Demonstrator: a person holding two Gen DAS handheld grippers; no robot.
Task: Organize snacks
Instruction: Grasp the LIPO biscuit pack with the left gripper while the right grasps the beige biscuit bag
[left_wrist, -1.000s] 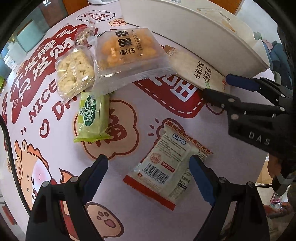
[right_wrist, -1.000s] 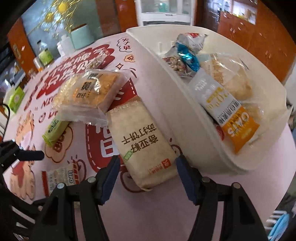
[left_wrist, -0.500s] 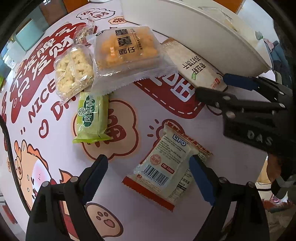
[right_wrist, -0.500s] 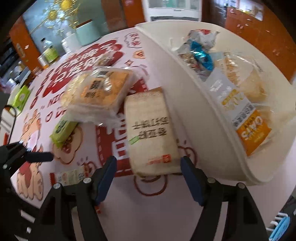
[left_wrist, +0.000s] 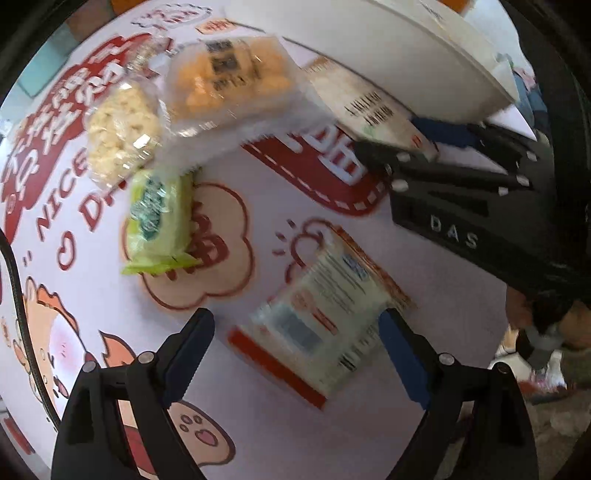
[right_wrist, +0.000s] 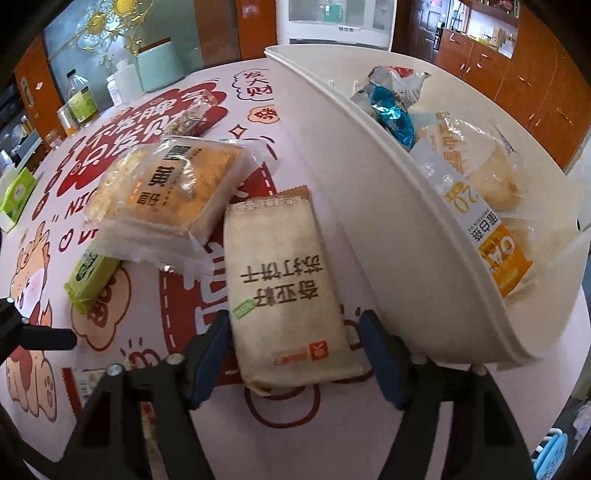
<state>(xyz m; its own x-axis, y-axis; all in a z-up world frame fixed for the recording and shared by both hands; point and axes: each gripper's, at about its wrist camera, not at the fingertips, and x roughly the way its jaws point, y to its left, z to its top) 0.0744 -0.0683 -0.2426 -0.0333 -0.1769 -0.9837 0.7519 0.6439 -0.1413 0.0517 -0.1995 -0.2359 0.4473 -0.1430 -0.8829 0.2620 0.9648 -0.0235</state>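
My right gripper (right_wrist: 295, 354) is open, its fingers on either side of the near end of a beige cracker packet (right_wrist: 284, 284) lying flat beside the white bin (right_wrist: 388, 229). The bin holds several snacks, among them an orange oat bar (right_wrist: 480, 229). My left gripper (left_wrist: 295, 354) is open, low over a white and red Lipo packet (left_wrist: 325, 314). A green packet (left_wrist: 159, 221), a clear bag of pale puffs (left_wrist: 118, 136) and an orange pastry pack (left_wrist: 229, 77) lie further back on the table. The right gripper also shows in the left wrist view (left_wrist: 424, 144).
The round table carries a red and white cartoon cloth (left_wrist: 258, 424). Bottles and jars (right_wrist: 81, 103) and a mint container (right_wrist: 159, 66) stand at its far edge. A small clear snack bag (right_wrist: 192, 114) lies further back. A green box (right_wrist: 14, 195) sits at the left.
My right gripper has moved forward so the beige packet's near end now lies between its fingers. My left gripper has shifted closer over the Lipo packet; its view is blurred by motion.
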